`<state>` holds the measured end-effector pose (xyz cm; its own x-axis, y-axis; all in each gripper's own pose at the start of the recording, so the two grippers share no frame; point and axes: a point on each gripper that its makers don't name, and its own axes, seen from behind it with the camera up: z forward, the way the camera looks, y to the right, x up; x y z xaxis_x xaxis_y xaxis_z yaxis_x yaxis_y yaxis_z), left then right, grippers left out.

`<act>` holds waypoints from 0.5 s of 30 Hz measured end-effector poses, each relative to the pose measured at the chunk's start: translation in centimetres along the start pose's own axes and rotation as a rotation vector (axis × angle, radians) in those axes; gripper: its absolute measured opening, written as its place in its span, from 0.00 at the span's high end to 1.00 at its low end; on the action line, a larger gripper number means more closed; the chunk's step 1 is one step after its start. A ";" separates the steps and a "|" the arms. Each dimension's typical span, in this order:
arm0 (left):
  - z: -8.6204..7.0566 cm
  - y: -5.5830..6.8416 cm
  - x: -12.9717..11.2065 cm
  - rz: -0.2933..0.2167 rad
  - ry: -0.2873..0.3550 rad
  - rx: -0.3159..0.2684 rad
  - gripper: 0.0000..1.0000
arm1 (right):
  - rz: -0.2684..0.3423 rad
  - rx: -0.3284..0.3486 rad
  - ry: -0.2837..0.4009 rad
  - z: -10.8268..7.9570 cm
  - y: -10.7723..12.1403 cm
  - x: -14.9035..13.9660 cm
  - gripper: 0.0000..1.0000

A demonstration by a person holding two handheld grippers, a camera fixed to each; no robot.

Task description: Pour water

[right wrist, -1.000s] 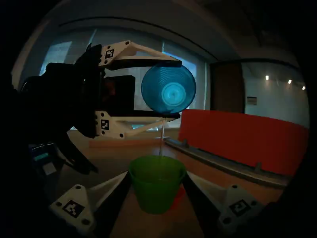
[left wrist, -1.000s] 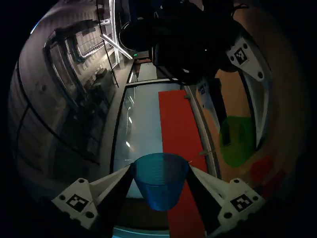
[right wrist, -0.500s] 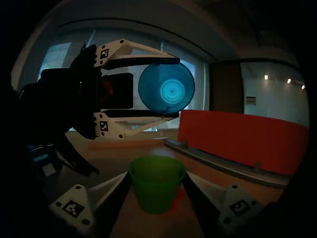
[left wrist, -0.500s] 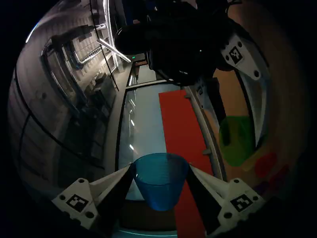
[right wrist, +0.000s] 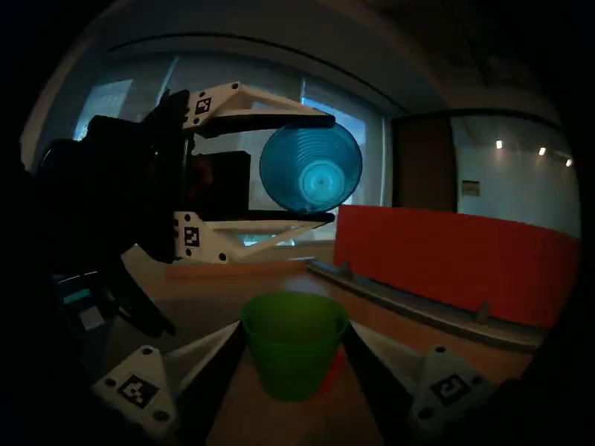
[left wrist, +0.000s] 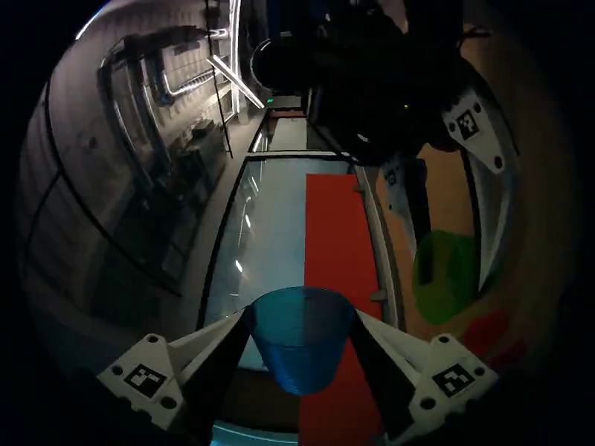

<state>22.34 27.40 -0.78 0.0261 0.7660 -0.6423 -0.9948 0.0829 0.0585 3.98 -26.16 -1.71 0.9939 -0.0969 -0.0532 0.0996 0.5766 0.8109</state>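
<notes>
Clamped blue cup (left wrist: pixel 301 349) in left gripper (left wrist: pixel 300 321), tipped sideways above green cup (right wrist: pixel 294 353) gripped by right gripper (right wrist: pixel 294 327). Needed rim centred, slow righting.

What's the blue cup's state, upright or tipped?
Tipped sideways: blue cup shows its round end in the right gripper view, above the green cup.

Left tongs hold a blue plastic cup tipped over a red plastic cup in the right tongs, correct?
No. The right gripper view shows the right tongs holding a green plastic cup, not red; the blue plastic cup in the left tongs is tipped over it.
</notes>
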 end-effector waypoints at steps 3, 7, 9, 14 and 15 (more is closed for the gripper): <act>0.0 0.0 -0.7 -0.094 -0.011 0.004 0.11 | 0.000 -0.005 0.000 -0.1 0.1 -0.1 0.09; 0.1 0.1 -1.6 -0.229 -0.022 0.012 0.11 | 0.003 -0.010 0.003 -0.2 0.3 -0.2 0.09; 0.1 0.2 -2.0 -0.298 -0.024 0.018 0.11 | 0.005 -0.012 0.004 -0.2 0.4 -0.2 0.09; -0.2 0.2 -2.7 -0.463 -0.016 0.031 0.11 | 0.003 -0.017 0.008 -0.2 0.4 0.3 0.10; -0.3 0.3 -2.7 -0.501 -0.012 0.029 0.11 | 0.002 -0.018 0.008 -0.2 0.4 0.4 0.10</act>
<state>21.98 25.12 0.72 0.5014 0.6344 -0.5884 -0.8565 0.4602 -0.2337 4.43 -25.82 -1.55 0.9944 -0.0895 -0.0562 0.0984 0.5911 0.8006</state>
